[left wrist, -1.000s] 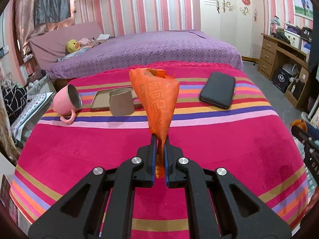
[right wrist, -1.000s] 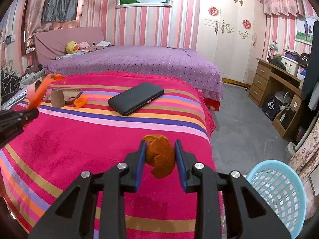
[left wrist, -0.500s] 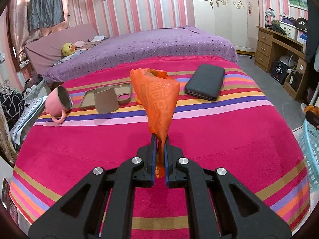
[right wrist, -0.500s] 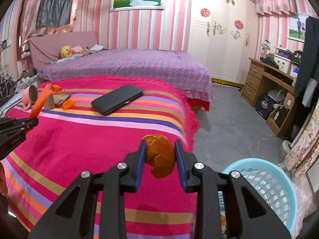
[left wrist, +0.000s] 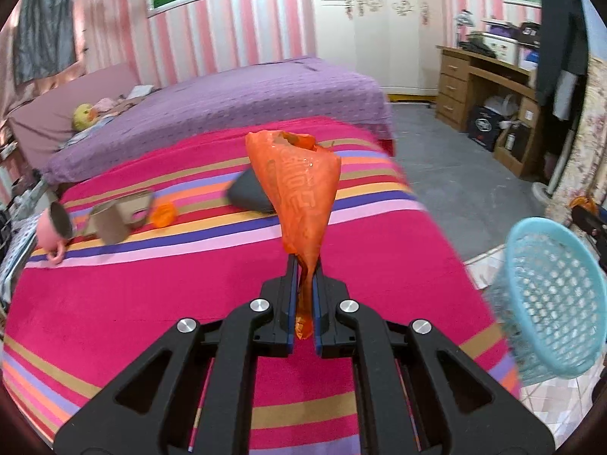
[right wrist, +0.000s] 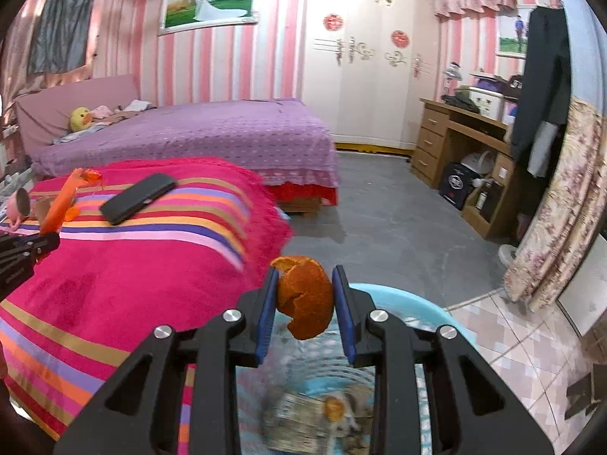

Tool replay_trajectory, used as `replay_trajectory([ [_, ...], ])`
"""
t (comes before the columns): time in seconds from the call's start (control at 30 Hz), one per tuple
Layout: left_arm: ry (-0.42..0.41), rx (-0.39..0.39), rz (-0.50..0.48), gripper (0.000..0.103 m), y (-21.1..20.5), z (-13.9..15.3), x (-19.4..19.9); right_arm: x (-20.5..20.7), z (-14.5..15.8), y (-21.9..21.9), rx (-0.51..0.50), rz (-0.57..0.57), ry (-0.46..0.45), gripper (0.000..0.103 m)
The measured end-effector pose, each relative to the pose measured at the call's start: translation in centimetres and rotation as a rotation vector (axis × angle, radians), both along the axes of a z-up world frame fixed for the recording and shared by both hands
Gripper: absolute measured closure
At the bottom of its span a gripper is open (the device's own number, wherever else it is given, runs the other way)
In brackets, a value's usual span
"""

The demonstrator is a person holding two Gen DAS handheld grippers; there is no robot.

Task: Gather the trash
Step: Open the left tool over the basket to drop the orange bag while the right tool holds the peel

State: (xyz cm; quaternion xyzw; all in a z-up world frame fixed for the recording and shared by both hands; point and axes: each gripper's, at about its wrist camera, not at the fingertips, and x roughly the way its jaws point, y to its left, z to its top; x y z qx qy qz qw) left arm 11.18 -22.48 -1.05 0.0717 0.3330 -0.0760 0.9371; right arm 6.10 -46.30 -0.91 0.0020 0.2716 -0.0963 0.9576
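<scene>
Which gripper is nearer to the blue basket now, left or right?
Right. The right gripper hangs directly over the blue basket; the left gripper is above the striped blanket, beside the basket.

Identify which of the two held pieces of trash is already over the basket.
The orange peel, clamped in the right gripper, hangs above the blue basket. The orange wrapper in the left gripper is above the striped bedspread.

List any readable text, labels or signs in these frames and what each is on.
None reads cleanly.
Orange wrapper in the left gripper: printed characters, creased and not legible.
Red round signs on the wardrobe: too small to read.
Dark box under the desk: round white logo, blurred.
Paper in the blue basket: print smeared by motion blur.
Side of the left gripper, seen from the right wrist view: faint lettering, unreadable.
</scene>
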Motion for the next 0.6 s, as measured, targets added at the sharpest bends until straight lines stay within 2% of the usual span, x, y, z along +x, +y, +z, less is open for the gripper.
replay_trajectory([
  [0.23, 0.017, -0.031, -0.115, 0.098, -7.5, -0.7, -1.3, -2.0, -1.3, -5.9, 0.039, -0.112, 0.006, 0.074],
  [0.43, 0.014, -0.033, -0.235, 0.098, -14.4, -1.6, -3.7, -3.5, -2.3, -9.2, 0.045, -0.172, 0.017, 0.074],
  [0.6, 0.058, -0.053, -0.297, 0.098, -18.7, -2.9, -4.8, -5.2, -2.8, -11.3, 0.047, -0.211, 0.018, 0.074],
])
